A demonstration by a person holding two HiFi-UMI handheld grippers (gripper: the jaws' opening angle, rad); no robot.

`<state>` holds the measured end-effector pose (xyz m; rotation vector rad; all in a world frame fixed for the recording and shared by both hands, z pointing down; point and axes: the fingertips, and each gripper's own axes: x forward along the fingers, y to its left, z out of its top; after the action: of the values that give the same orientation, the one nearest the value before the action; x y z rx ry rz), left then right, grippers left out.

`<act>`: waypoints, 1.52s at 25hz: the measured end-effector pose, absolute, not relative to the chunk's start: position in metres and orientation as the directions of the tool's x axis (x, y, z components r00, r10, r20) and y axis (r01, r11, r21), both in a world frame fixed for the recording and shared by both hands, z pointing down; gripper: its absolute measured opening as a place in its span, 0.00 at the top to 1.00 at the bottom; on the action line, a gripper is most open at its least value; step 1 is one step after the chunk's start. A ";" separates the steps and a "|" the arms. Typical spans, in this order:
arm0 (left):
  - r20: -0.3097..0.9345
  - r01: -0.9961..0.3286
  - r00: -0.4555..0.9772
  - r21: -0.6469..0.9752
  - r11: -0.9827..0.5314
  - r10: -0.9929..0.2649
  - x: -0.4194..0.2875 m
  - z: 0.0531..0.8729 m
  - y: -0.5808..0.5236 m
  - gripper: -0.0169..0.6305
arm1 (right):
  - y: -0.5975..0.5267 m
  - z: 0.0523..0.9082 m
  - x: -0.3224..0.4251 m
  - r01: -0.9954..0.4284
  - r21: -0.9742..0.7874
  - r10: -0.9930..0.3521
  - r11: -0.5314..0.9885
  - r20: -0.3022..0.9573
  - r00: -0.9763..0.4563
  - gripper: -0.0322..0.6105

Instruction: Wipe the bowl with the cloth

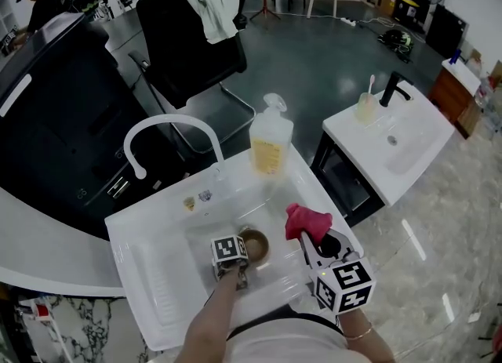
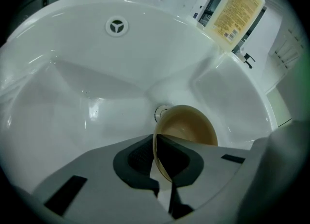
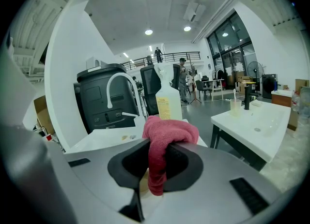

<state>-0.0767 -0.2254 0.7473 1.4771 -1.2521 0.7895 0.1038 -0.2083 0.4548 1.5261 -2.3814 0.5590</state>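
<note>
- Our left gripper [image 2: 162, 162] is clamped on the rim of the brown bowl [image 2: 191, 126]. One pad is inside the rim and the other is outside.
- The bowl is tipped onto its side inside the white sink [image 1: 157, 252], low in the basin and just in front of the round drain [image 2: 162, 113]. In the left gripper view we look partly into its open mouth.
- Our right gripper [image 3: 157, 162] is closed on the red cloth [image 3: 167, 136]. The cloth bunches up in a soft lump above the jaws, and a short end hangs down between them.
- In the head view the cloth is over the right part of the sink, to the right of the bowl. It is near the bowl but not touching it.
- A curved white faucet [image 1: 169, 130] arches over the back left of the sink.
- A clear pump bottle [image 1: 271, 138] with yellowish liquid and a yellow label stands on the back rim, beyond the bowl.
- A small round overflow fitting [image 2: 117, 26] is set in the far wall of the basin.
- Behind the sink we see a black chair [image 1: 192, 40] with a pale towel [image 1: 212, 1] draped over its back.
- To the right, well apart, there is a second white washstand [image 1: 392, 146] with a black tap.
</note>
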 end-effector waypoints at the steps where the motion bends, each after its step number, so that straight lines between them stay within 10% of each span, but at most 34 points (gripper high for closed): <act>1: 0.919 -0.961 0.251 0.275 0.040 -0.304 -0.077 0.749 -0.226 0.93 | -0.209 0.456 0.103 -0.909 -0.180 -0.809 0.375 0.415 -0.416 0.86; 15: 0.896 -0.953 0.265 0.300 0.048 -0.356 -0.082 0.740 -0.234 0.86 | -0.216 0.459 0.097 -0.903 -0.201 -0.798 0.379 0.423 -0.430 0.86; 38: 0.512 -0.982 0.179 0.141 -0.123 -0.840 -0.131 0.520 -0.256 0.89 | -0.214 0.440 0.057 -0.849 -0.222 -0.768 0.479 0.363 -0.528 0.86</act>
<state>-0.1308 -0.2562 0.5202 2.0185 -1.7117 0.4297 0.0568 -0.2136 0.4399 1.3940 -2.5120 0.5586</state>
